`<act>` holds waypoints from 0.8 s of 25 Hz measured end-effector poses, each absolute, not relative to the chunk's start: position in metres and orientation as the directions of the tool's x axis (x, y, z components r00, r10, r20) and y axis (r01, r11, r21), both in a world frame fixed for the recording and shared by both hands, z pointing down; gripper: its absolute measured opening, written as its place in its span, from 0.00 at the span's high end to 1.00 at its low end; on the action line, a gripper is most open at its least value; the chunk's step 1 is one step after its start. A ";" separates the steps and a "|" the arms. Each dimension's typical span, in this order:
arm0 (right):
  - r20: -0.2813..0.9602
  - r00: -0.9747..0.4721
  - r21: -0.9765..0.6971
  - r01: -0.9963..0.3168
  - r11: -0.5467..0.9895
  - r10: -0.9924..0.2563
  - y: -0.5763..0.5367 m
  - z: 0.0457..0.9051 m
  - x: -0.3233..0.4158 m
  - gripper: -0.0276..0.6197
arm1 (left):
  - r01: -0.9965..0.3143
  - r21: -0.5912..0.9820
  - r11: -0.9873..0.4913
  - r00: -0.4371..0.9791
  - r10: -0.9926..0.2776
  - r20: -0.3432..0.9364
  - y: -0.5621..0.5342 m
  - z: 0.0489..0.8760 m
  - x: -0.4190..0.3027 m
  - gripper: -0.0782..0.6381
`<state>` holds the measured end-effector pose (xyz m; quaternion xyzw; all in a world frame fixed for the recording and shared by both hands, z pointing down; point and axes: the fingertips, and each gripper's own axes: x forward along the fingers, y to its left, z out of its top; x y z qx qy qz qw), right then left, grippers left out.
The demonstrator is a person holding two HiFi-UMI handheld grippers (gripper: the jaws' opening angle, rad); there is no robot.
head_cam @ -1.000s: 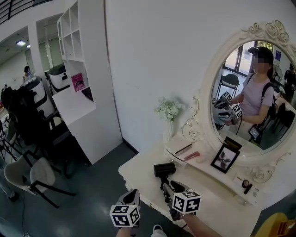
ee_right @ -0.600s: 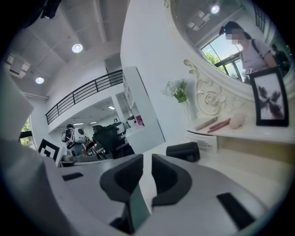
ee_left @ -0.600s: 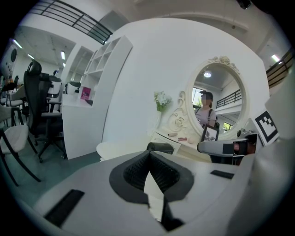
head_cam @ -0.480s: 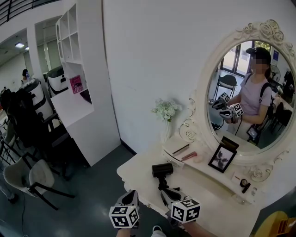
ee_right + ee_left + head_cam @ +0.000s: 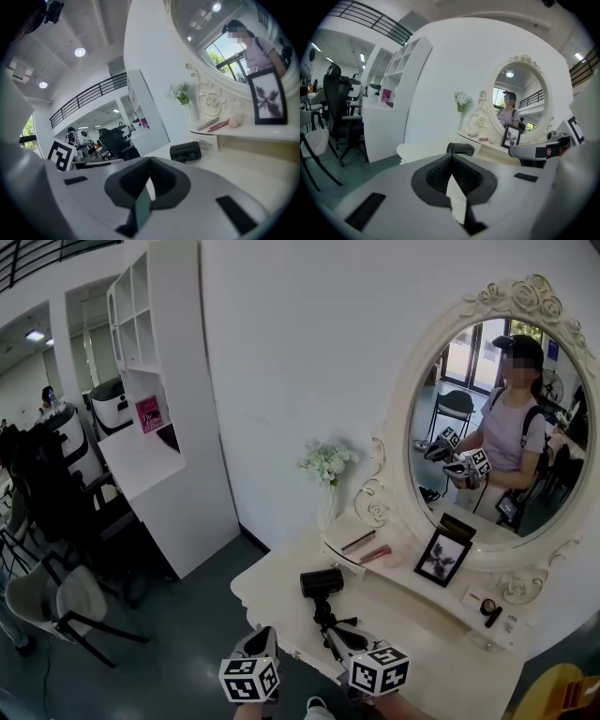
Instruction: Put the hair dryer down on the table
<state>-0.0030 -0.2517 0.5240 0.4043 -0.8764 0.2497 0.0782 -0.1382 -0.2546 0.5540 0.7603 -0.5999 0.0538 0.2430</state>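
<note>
— How much of the hair dryer (image 5: 185, 151) does the right gripper view show?
— Only the barrel; the right gripper (image 5: 149, 160) hides the handle behind its own body.
— And the small dark items (image 5: 487, 607) on the shelf (image 5: 412, 576)?
— Too small to name. A yellow object (image 5: 561, 694) is cut off at the corner.

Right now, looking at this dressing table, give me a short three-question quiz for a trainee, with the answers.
1. Multiple choice: how is the hair dryer placed? A. held up in the air. B. lying on the white table. C. standing upright on its handle.
2. True or false: the picture frame lies flat on the table.
3. Short answer: what is between the jaws of the right gripper?
Key: 1 B. 2 False; it stands propped up in front of the mirror. 3 Nothing; the jaws have just been closing and are now shut and empty, with the hair dryer lying ahead of them.
</note>
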 end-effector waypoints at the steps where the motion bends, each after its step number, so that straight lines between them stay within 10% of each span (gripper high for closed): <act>1: 0.335 -0.661 -0.369 -0.748 0.552 -0.672 -0.251 0.523 -0.002 0.95 | -0.938 0.304 -0.164 0.276 -0.886 0.372 -0.254 0.554 -0.137 0.89; 20: 0.283 -0.661 -0.360 -0.745 0.562 -0.695 -0.243 0.508 0.006 0.95 | -0.946 0.280 -0.166 0.264 -0.893 0.363 -0.240 0.546 -0.138 0.89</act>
